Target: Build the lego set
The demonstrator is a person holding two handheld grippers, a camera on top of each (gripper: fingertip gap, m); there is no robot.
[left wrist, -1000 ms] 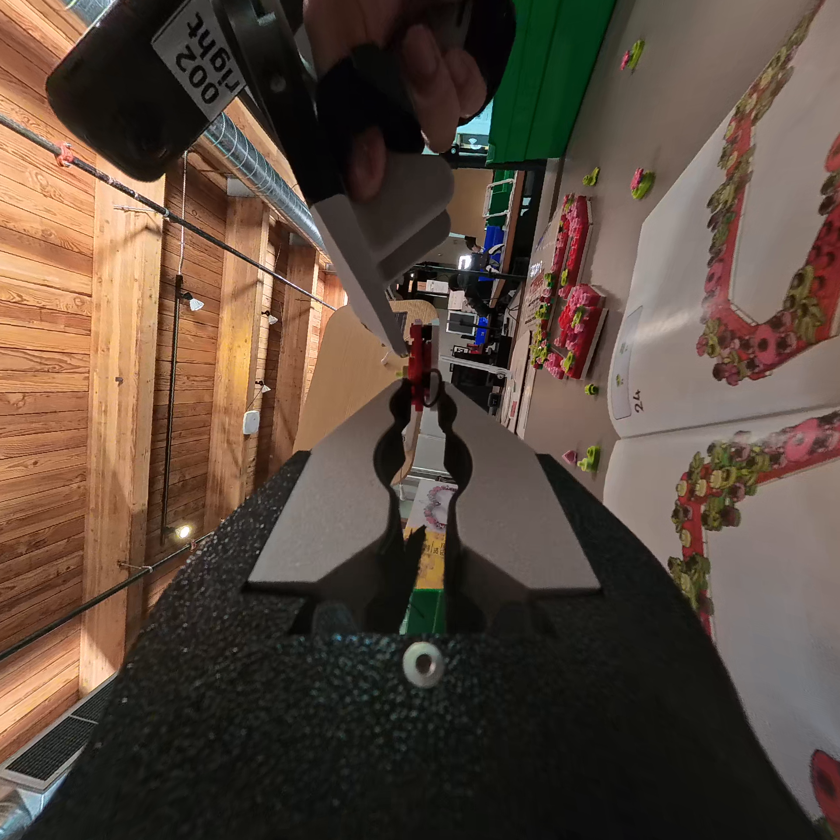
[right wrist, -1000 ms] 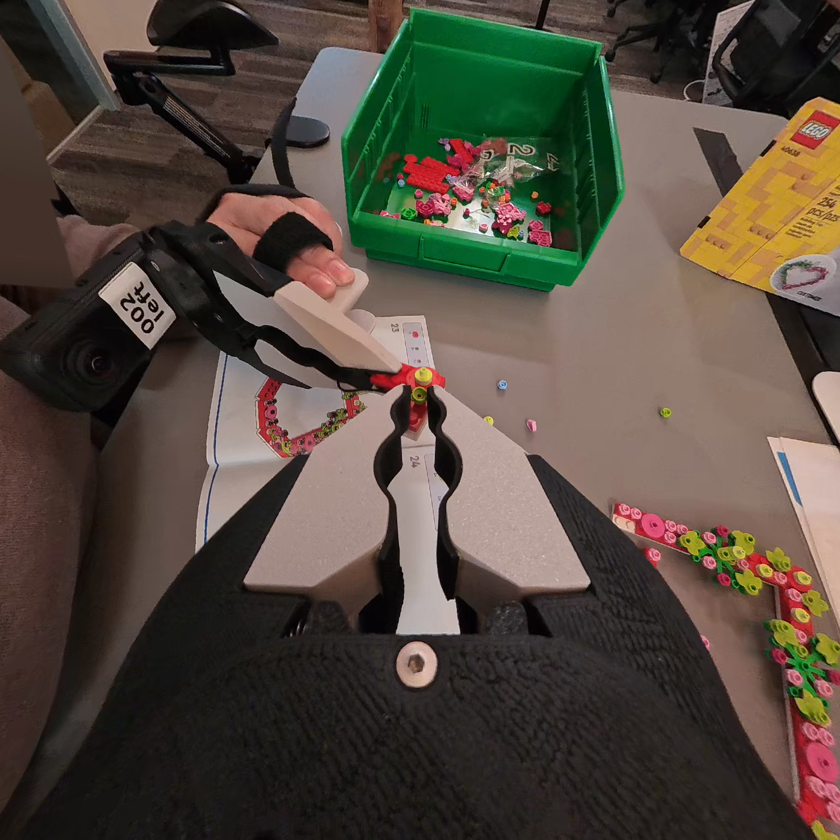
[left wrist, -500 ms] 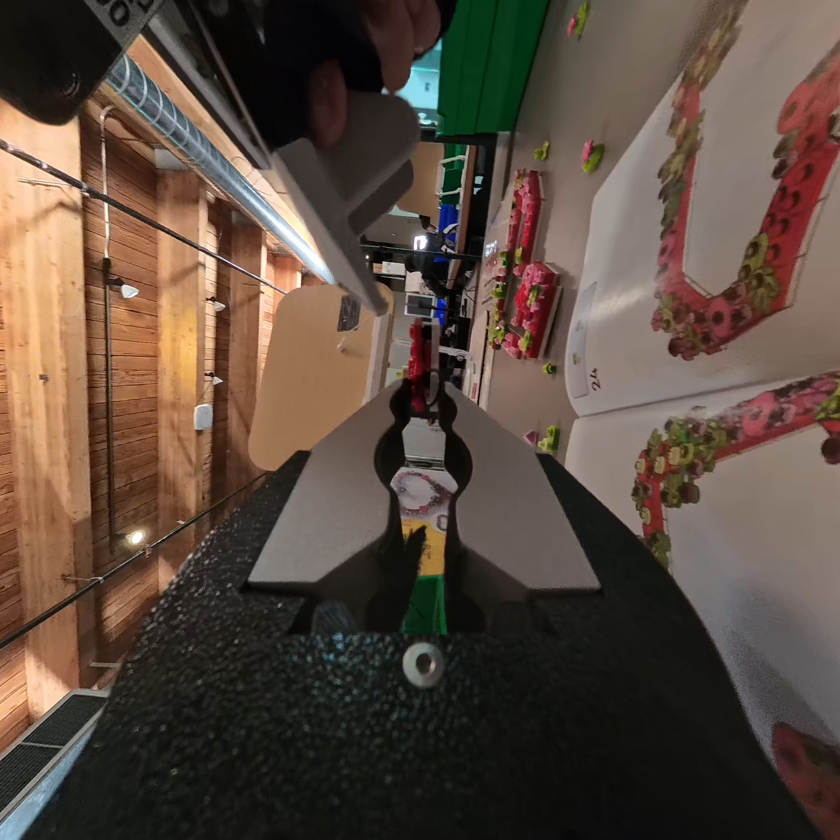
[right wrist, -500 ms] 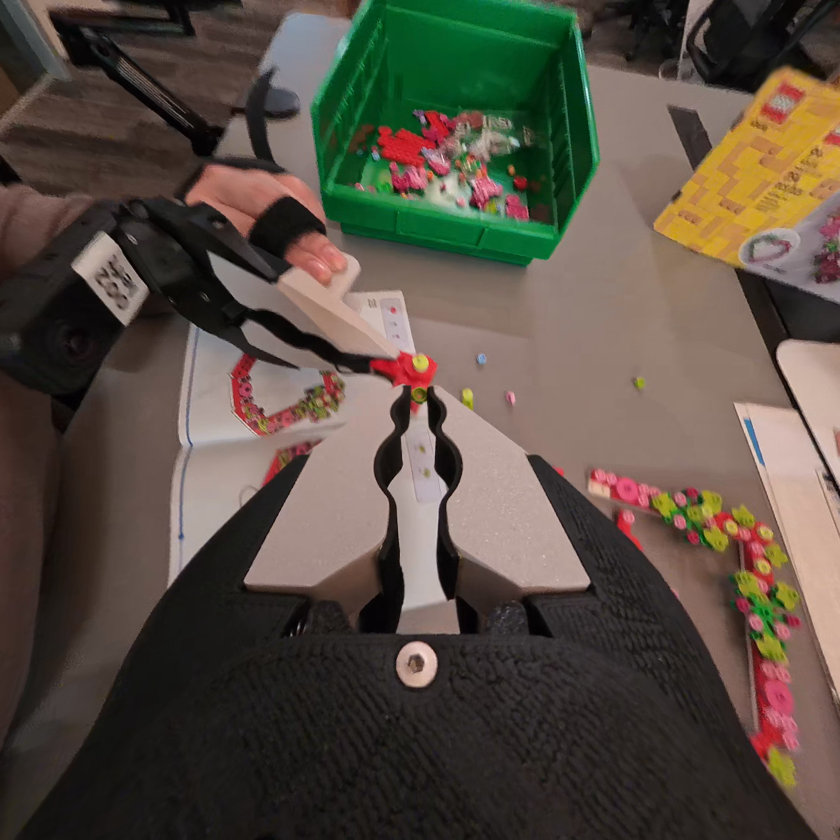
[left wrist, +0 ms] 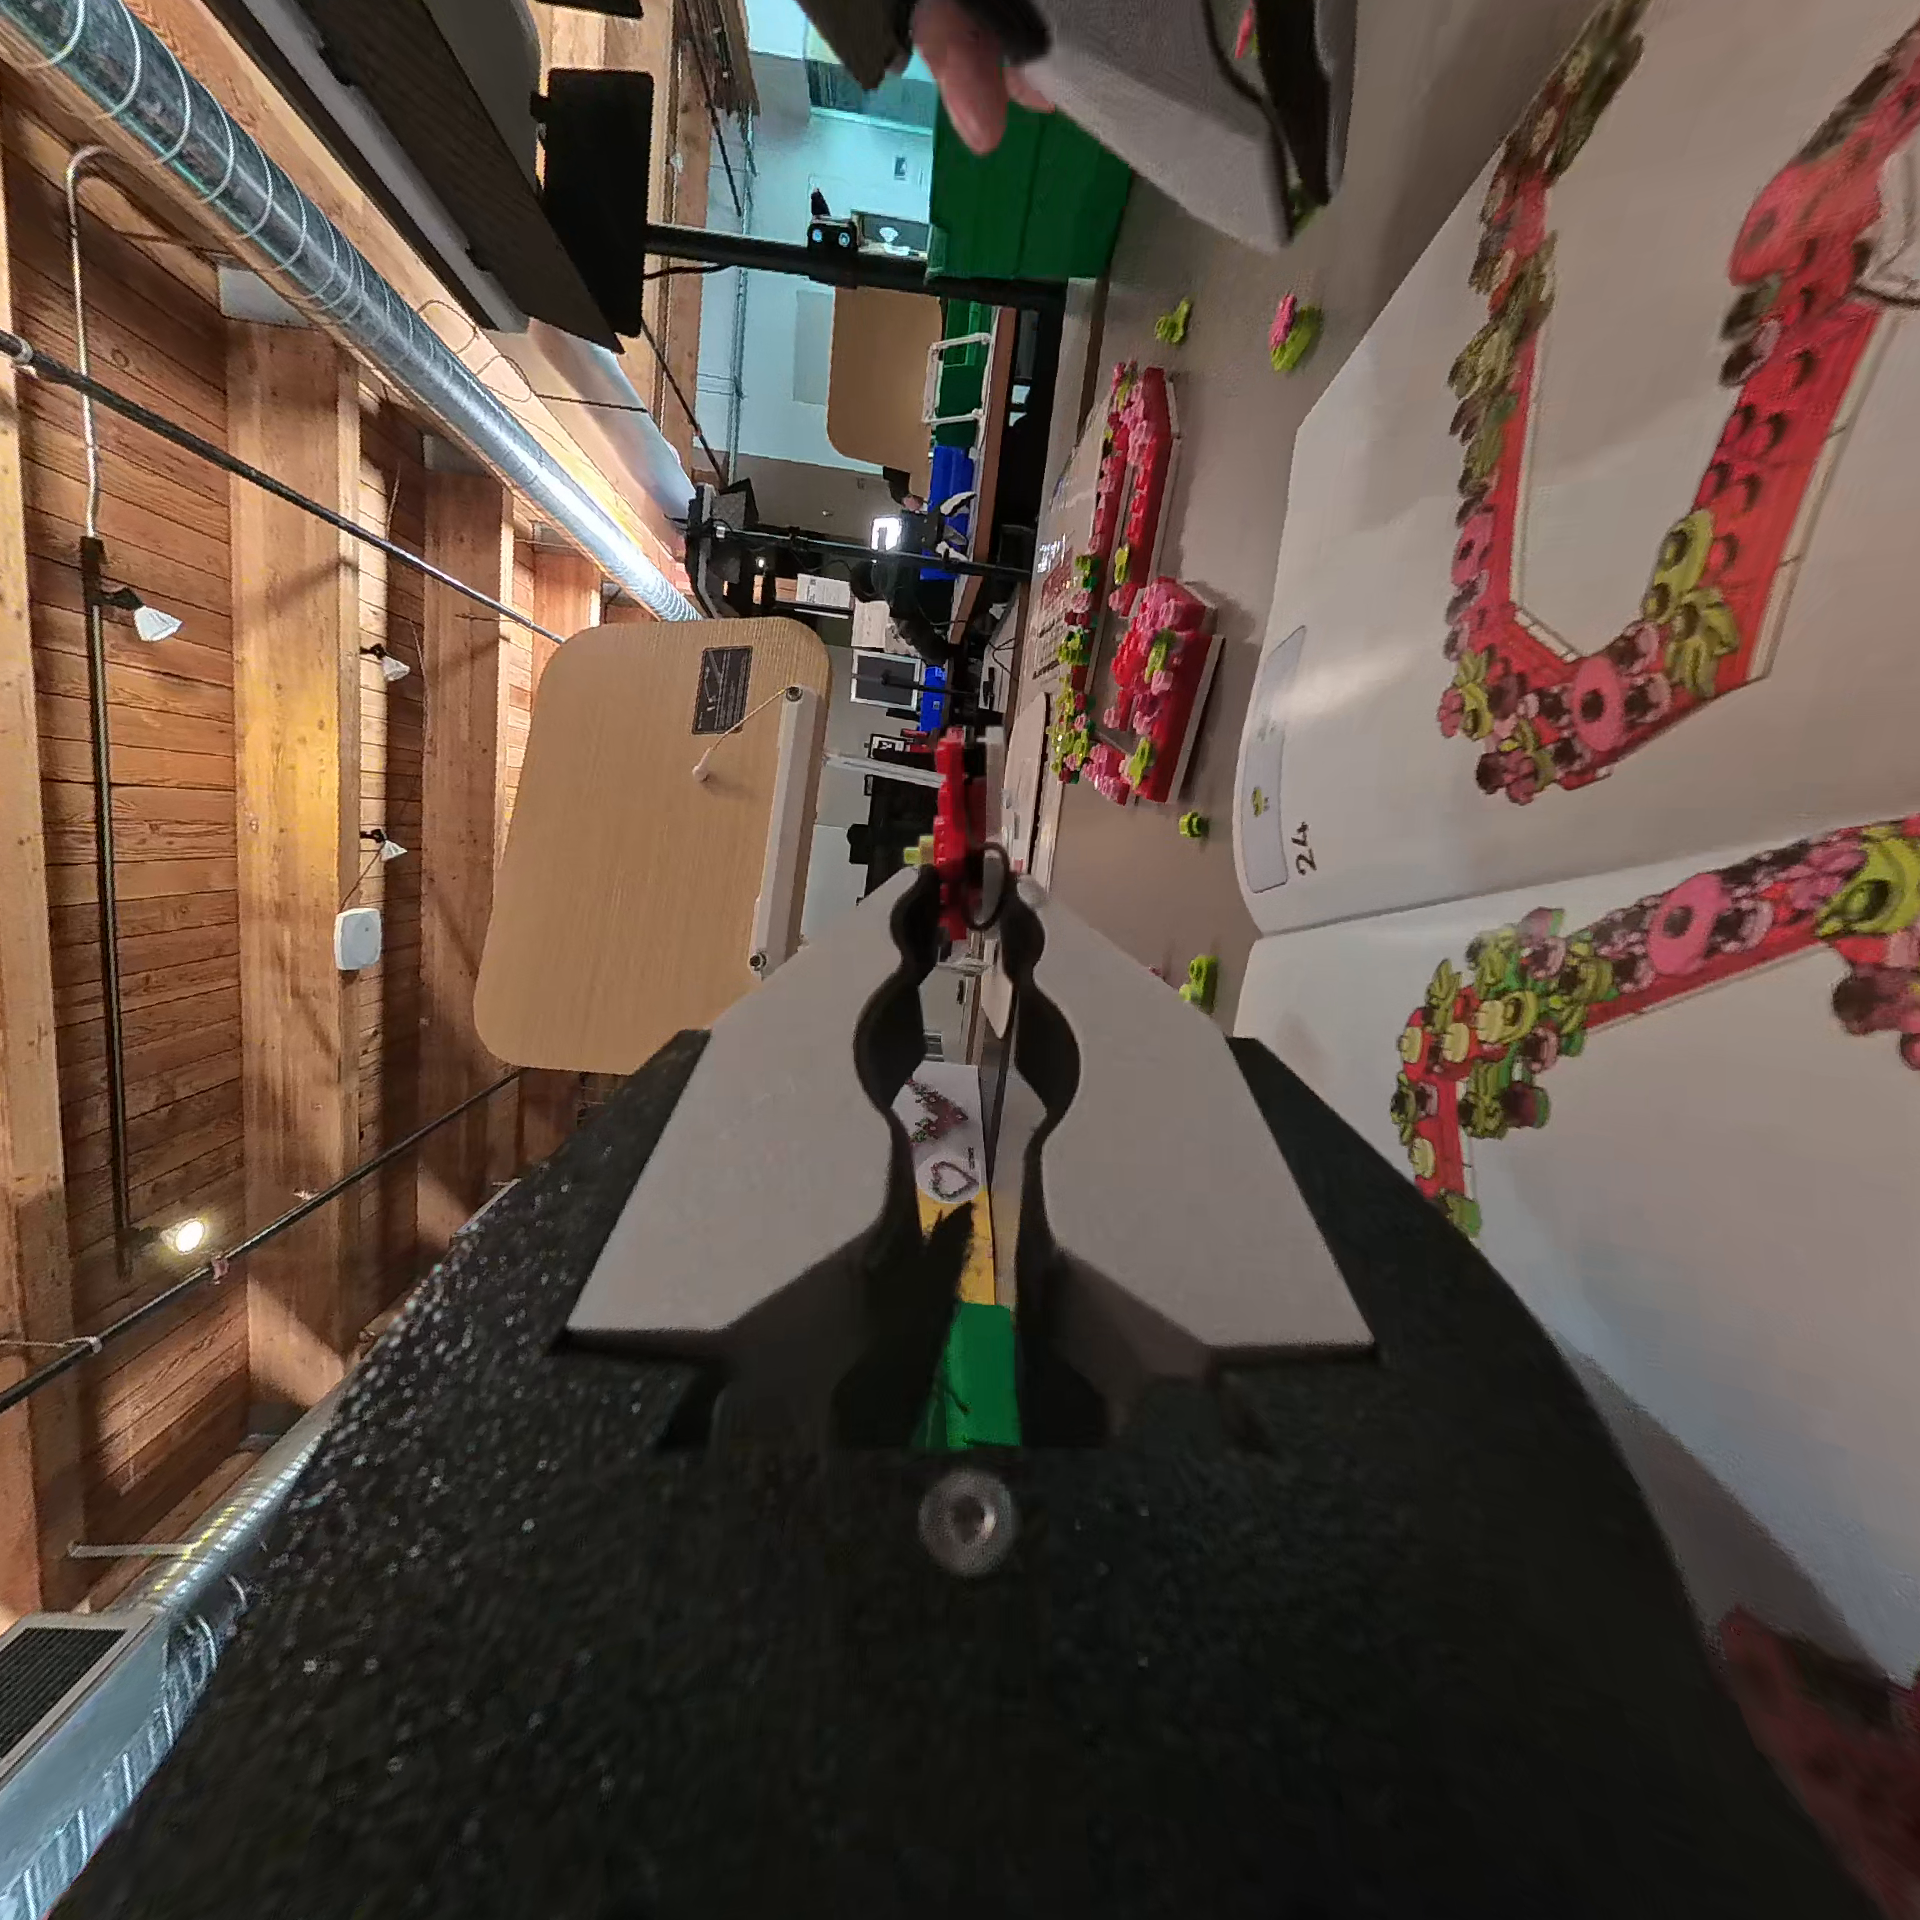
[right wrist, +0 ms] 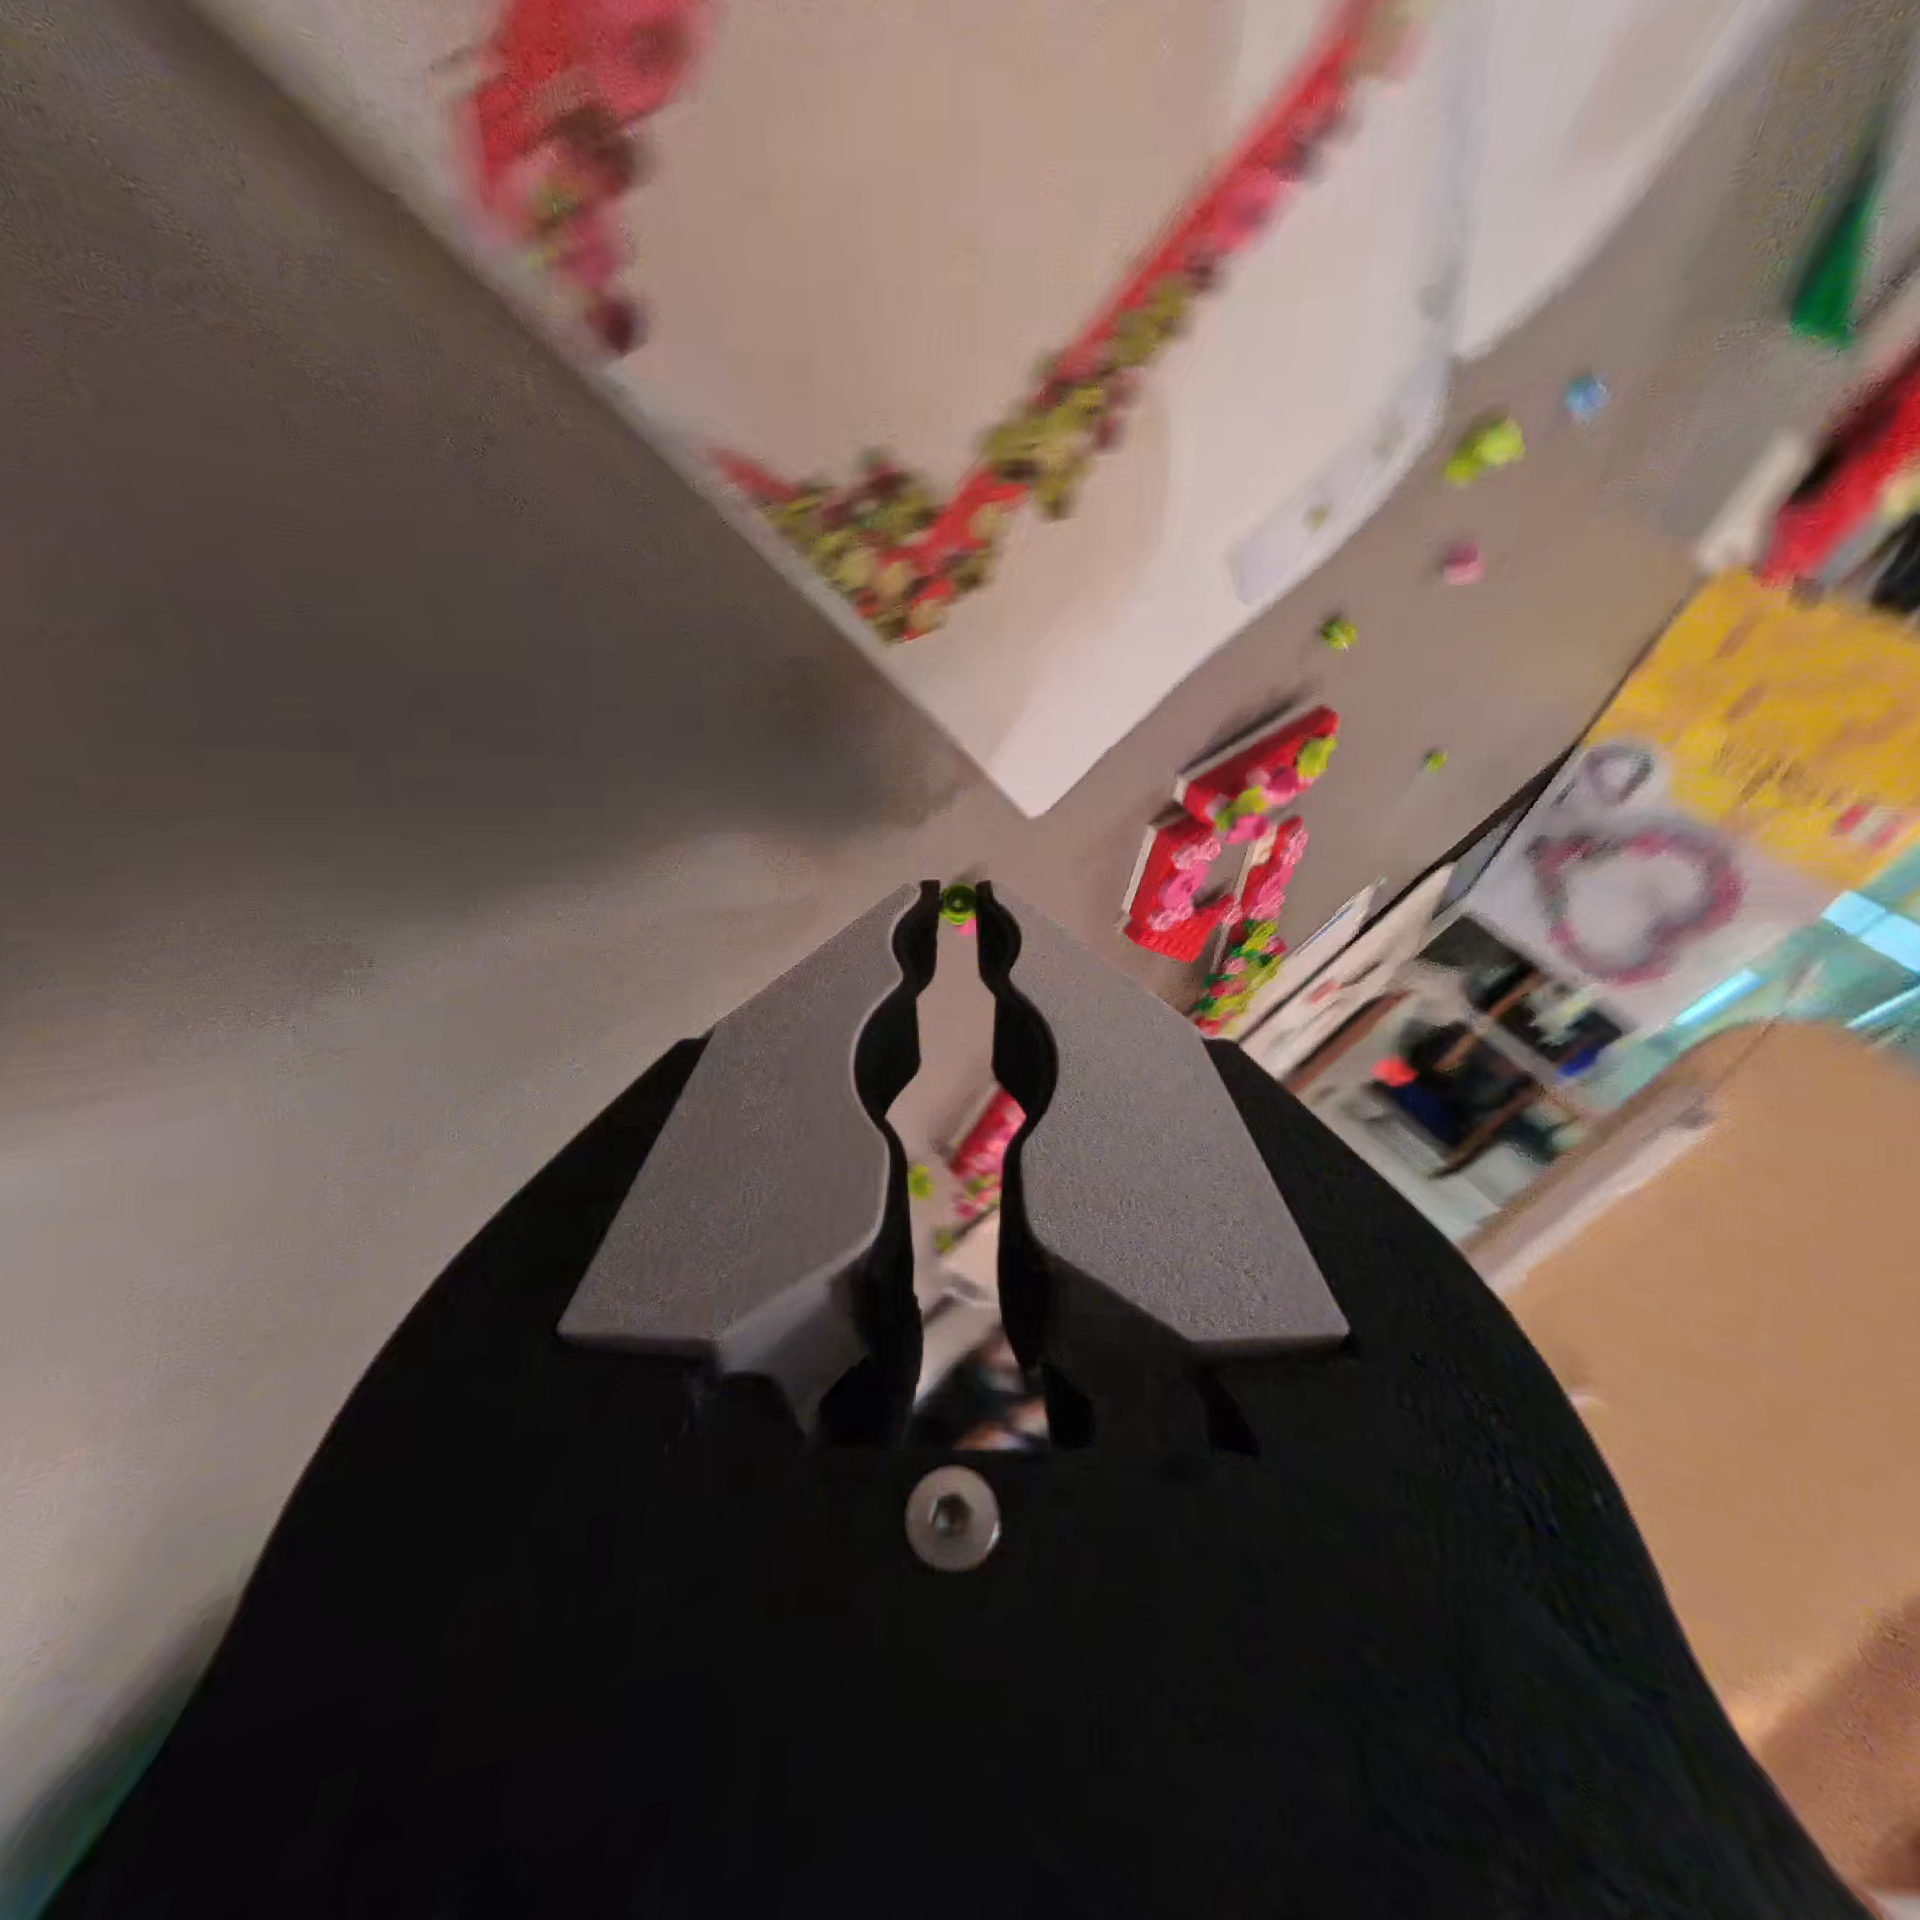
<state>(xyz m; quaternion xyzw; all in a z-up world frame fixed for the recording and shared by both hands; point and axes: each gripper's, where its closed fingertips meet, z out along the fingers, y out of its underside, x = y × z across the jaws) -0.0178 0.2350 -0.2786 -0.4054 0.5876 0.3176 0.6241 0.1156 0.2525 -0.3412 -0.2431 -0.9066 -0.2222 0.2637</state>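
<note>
1. Counter [left wrist: 1164, 436]: grey surface carrying the open instruction booklet [left wrist: 1621, 1299], whose pages lie flat, presumably for reference during assembly.
2. Partly built red frame [left wrist: 1143, 665]: studded with pink and lime flowers, it rests on the counter beyond the booklet; loose lime pieces lie near it.
3. Left hand-held gripper [left wrist: 961, 883]: nearly closed, clamping a red lego piece [left wrist: 951, 821] edge-on at its tips, held above the counter, probably to present a face for attachment.
4. Right hand-held gripper [right wrist: 956, 896]: nearly closed, pinching a small lime stud [right wrist: 956, 902] at the very tips.
5. Change: half a second ago the right hand-held gripper met the red piece; it has since swung away, its view now motion-blurred and tilted. The left hand-held gripper keeps its grip.
</note>
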